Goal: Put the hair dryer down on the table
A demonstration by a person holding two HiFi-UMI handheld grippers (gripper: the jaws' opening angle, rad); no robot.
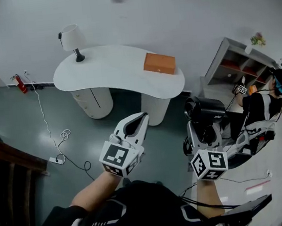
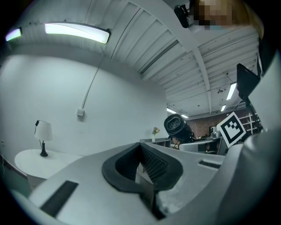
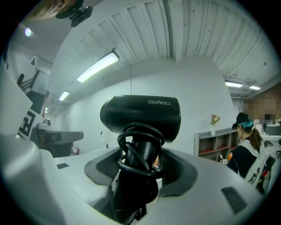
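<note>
Count: two tongs, one dryer (image 1: 206, 109), one table (image 1: 112, 73), one lamp (image 1: 71, 38), one box (image 1: 159, 63). Your right tongs (image 1: 203, 132) grasp the dryer's cord-wrapped handle right of centre, off the table. Your left tongs (image 1: 141, 120) are clenched and empty. The handle's base is hidden between the jaws. White wall (image 1: 180, 10), grey floor (image 1: 22, 127).

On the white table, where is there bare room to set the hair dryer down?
The widest bare patch of the table lies between the lamp at its left end and the orange box near its right end. The front edge before the box is free too. Crowded only at the lamp's foot and the box.
</note>
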